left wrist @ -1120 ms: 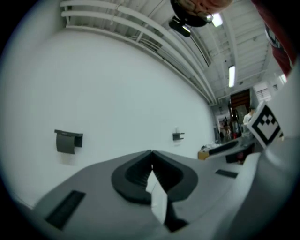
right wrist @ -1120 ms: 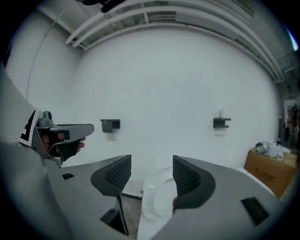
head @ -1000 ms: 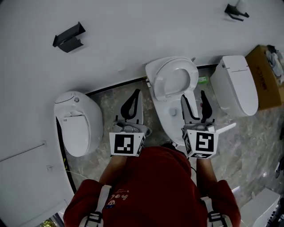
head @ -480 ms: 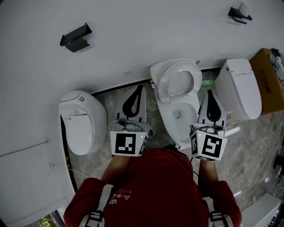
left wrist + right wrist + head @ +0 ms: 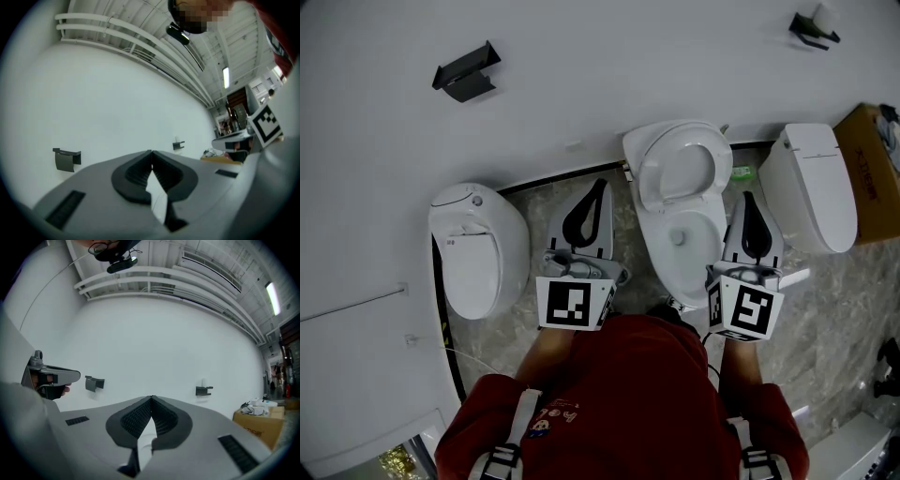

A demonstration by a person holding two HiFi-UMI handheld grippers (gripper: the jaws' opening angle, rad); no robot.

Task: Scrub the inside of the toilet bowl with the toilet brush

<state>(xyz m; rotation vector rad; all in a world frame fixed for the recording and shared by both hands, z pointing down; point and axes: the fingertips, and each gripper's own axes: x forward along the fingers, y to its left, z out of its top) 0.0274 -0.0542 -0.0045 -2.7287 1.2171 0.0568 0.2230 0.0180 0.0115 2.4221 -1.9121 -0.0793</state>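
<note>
Pinching tight, the left claw (image 5: 151,153) has its two black tips pressed together with nothing between them. The right claw (image 5: 151,398) is the same, tips touching and nothing held. Both point level at the white wall (image 5: 581,84).

Behind each claw sits a cube with black and white squares, one on the left (image 5: 572,303) and one on the right (image 5: 748,310). The person in a red top (image 5: 628,394) holds them out in front.

The toilet bowl (image 5: 680,239) is on the floor between the two claws, closer to the right one. Its seat and lid (image 5: 677,169) are tipped up against the wall, so the bowl is open.

A round white toilet (image 5: 478,248) with its lid down stands to the left. Another shut toilet (image 5: 817,187) stands to the right, and a brown cardboard box (image 5: 868,155) is just past it.

The floor (image 5: 839,291) is grey stone with pale marks. Two black holders are stuck on the wall, one on the left (image 5: 467,72) and one far right (image 5: 814,29).
</note>
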